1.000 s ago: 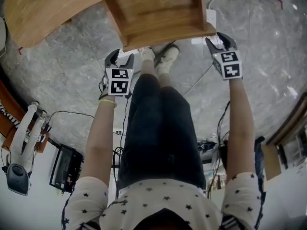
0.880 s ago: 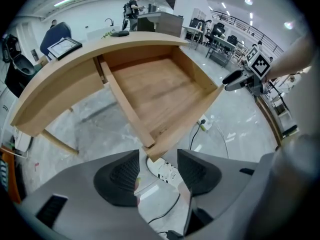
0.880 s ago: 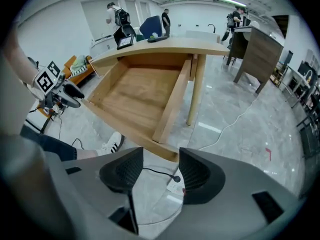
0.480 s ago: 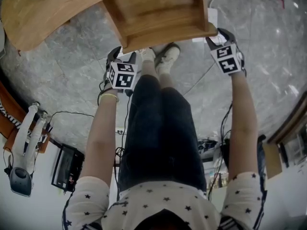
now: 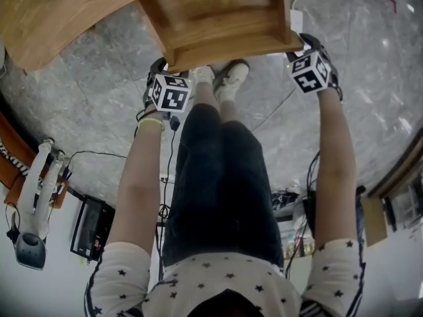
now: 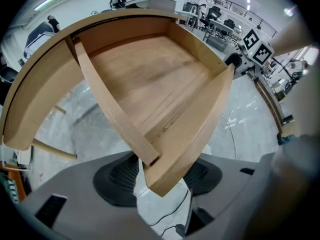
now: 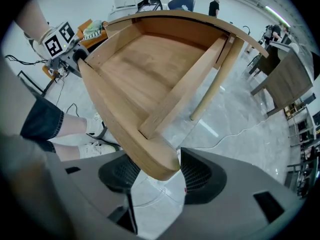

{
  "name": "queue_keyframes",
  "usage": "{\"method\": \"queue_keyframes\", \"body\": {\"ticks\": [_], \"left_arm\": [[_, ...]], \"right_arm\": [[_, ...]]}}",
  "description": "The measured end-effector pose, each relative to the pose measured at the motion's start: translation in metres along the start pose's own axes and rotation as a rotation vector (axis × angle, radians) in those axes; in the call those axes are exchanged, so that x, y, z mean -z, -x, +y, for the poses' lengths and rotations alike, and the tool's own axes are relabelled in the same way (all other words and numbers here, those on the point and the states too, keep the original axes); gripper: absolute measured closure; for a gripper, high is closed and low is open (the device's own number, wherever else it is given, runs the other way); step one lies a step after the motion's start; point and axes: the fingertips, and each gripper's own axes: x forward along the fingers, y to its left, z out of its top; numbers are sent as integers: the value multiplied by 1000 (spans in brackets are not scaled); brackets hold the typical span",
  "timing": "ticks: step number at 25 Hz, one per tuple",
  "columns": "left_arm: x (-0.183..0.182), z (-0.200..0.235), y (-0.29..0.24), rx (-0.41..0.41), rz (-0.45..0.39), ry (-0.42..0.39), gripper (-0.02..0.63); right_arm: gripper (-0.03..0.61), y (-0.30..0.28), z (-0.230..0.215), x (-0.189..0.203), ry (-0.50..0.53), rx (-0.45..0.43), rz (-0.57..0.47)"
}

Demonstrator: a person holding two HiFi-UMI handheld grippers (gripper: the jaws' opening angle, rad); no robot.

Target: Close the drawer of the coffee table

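Shows the coffee table [image 5: 39, 25] at 12 o'clock with the drawer [image 5: 218, 18] pulled far out toward 6 o'clock. Can skew and jam if pushed harder on one side. Sets the left gripper [image 6: 160, 184] on the front's 9 o'clock corner and the right gripper [image 7: 155, 176] on the 3 o'clock corner, jaws of both wide apart, astride the wood and clamping nothing. May slip off those corners. Leaves free travel toward 12 o'clock, with shoes [image 5: 221, 78] just beside the front edge.

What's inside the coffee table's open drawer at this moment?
The drawer shows only its bare wooden bottom, and nothing lies on the visible part. Its far end sits in shadow beneath the tabletop, so that edge can't be checked fully.
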Motion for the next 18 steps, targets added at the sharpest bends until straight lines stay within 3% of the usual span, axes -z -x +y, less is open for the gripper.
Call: {"method": "queue_keyframes", "body": {"ticks": [18], "left_arm": [[1, 3, 8, -53, -8, 32, 418]], "right_arm": [[374, -1, -3, 0, 59, 27, 39]]}}
